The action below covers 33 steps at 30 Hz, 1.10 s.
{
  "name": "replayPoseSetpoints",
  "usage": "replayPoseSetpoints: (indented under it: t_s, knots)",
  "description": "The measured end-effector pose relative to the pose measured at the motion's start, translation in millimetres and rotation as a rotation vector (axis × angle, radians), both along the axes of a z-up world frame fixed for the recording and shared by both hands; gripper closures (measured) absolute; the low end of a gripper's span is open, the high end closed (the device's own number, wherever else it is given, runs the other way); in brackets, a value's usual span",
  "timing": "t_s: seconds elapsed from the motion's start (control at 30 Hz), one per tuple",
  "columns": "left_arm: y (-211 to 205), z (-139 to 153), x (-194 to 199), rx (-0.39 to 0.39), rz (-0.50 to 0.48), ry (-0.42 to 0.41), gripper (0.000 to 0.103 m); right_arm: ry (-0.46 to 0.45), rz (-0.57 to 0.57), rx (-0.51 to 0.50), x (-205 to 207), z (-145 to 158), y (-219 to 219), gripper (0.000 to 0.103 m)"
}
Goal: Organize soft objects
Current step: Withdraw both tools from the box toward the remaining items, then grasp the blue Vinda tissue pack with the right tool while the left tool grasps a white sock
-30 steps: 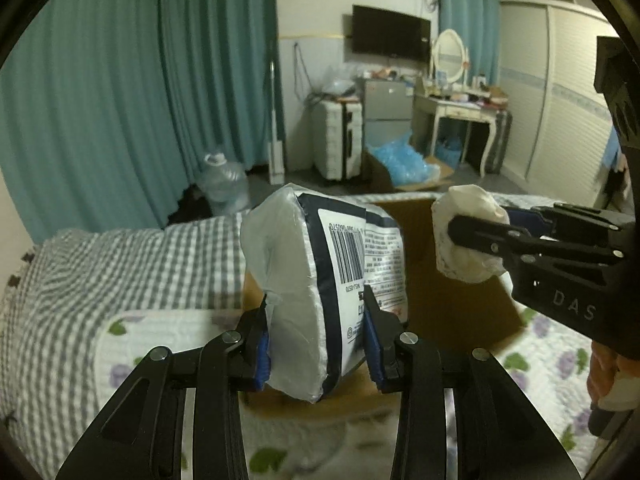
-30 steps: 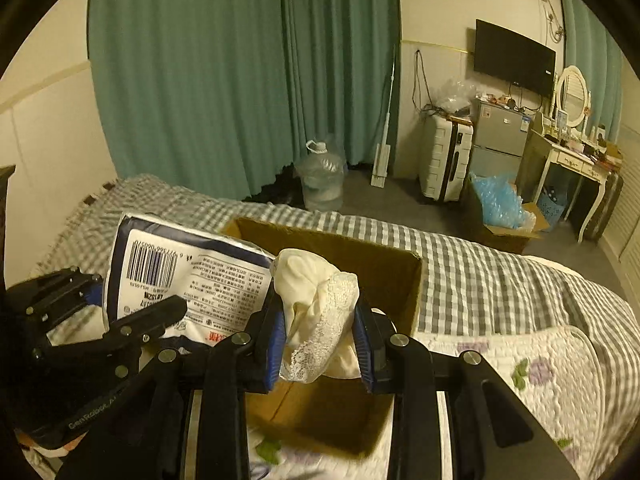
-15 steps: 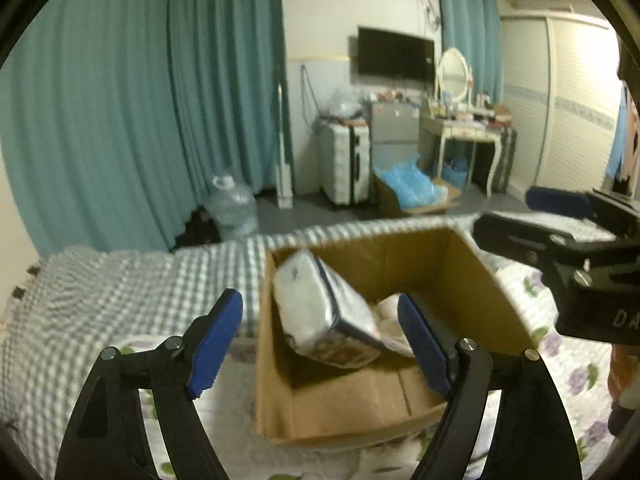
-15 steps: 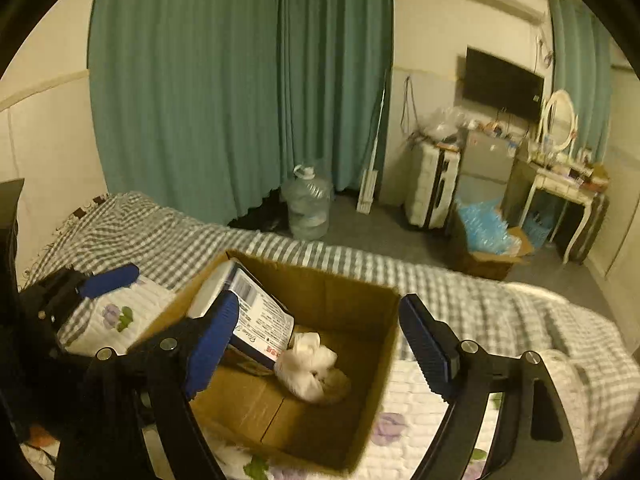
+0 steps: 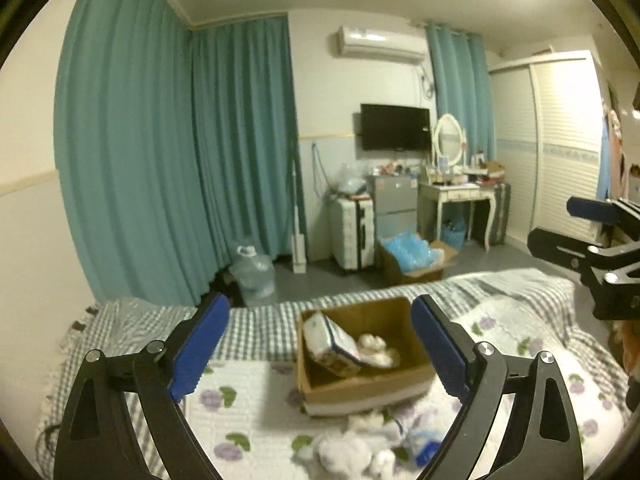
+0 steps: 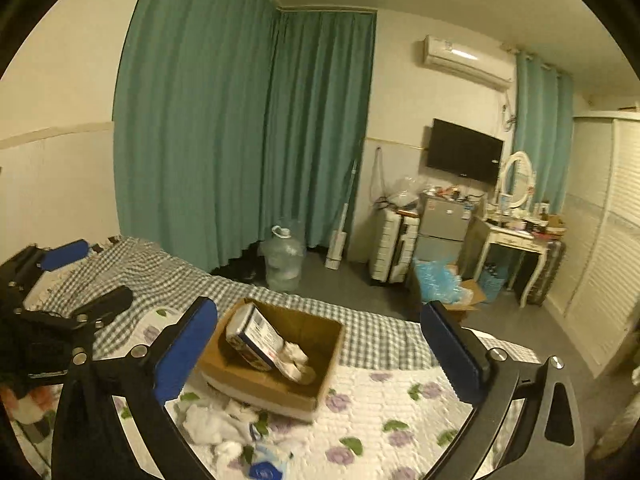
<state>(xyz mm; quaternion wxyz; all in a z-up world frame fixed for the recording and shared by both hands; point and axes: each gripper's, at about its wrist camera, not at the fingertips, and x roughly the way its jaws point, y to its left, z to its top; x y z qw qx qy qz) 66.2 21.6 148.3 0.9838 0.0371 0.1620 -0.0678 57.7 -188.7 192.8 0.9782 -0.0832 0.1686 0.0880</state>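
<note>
Both grippers (jaws wide) hover above the boxed tissue pack [image 5: 326,338].

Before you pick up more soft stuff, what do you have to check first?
1. Left gripper open and holding nothing: ok.
2. Right gripper open and holding nothing: ok.
3. Tissue pack inside the cardboard box: ok.
4. Cream cloth in the box beside the pack: ok.
5. More soft things waiting: ok, a white pile lies on the bedspread in front of the box.
6. What the pile holds: cannot tell, blurred.
</note>
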Motion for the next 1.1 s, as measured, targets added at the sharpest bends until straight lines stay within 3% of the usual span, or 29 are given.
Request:
replayPoseSetpoints:
  t_s: [0.13, 0.23, 0.43, 0.57, 0.67, 0.8, 0.87, 0.9, 0.93, 1.0, 1.1]
  knots:
    - [-1, -21, -14, -0.019, -0.01, 0.057, 0.009, 0.055, 0.018, -0.022, -18, -23, 3, 0.001]
    - [1, -50, -13, -0.036, 0.016, 0.114, 0.009, 0.122, 0.023, -0.036, -17, -58, 3, 0.001]
    - [1, -130, 17, -0.067, 0.054, 0.24, 0.009, 0.305, 0.018, -0.011, 17, -164, 3, 0.001]
    - [-1, -181, 28, -0.024, 0.077, 0.302, 0.009, 0.425, 0.002, -0.017, 43, -236, 8, 0.001]
    - [1, -213, 41, -0.012, 0.092, 0.37, 0.009, 0.495, -0.006, 0.038, 57, -276, 7, 0.003]
    - [9, -236, 49, -0.021, 0.115, 0.417, 0.009, 0.561, -0.01, 0.037, 64, -311, 16, 0.022]
    - [9, -239, 50, -0.016, 0.116, 0.421, 0.009, 0.576, 0.012, 0.019, 65, -318, 24, 0.023]
    - [9, -240, 50, -0.015, 0.112, 0.42, 0.009, 0.575, 0.021, 0.0, 65, -320, 28, 0.029]
    - [7, -240, 48, -0.018, 0.105, 0.418, 0.009, 0.581, 0.031, -0.011, 65, -322, 30, 0.041]
    - [4, -240, 43, -0.018, 0.092, 0.414, 0.009, 0.596, 0.04, -0.008, 64, -325, 30, 0.052]
    - [-2, -238, 33, -0.016, 0.073, 0.419, 0.01, 0.582, 0.037, 0.027, 53, -318, 21, 0.054]
